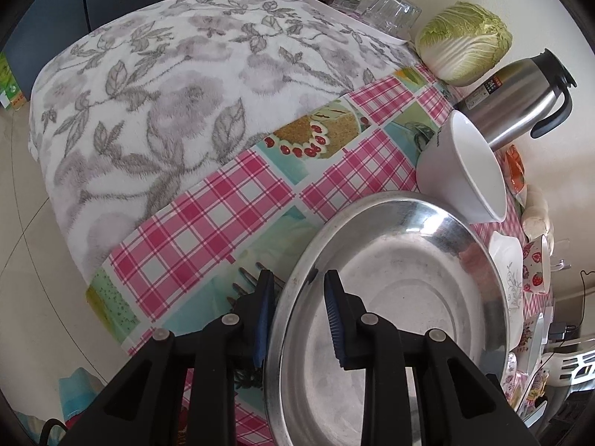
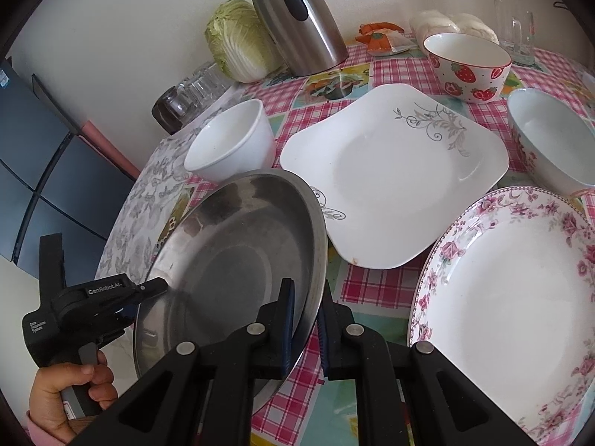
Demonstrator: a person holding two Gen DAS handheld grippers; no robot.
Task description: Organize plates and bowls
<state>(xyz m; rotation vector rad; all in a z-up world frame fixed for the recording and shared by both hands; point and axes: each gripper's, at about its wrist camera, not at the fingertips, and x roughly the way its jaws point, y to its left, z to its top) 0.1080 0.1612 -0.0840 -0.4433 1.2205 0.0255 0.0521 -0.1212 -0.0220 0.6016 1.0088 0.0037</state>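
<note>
At six o'clock on the table, the steel plate sits tilted, its right rim pinched in the right gripper jaws, its left rim between the left gripper jaws, which look closed onto it. Lift evenly with both, clearing the white bowl at twelve o'clock and the square plate at two.

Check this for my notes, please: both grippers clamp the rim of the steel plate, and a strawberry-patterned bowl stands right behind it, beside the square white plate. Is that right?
Not quite. The bowl right behind the steel plate is a plain white bowl; the strawberry bowl stands farther back, past the square white plate. The right wrist view shows it. The rest holds.
</note>
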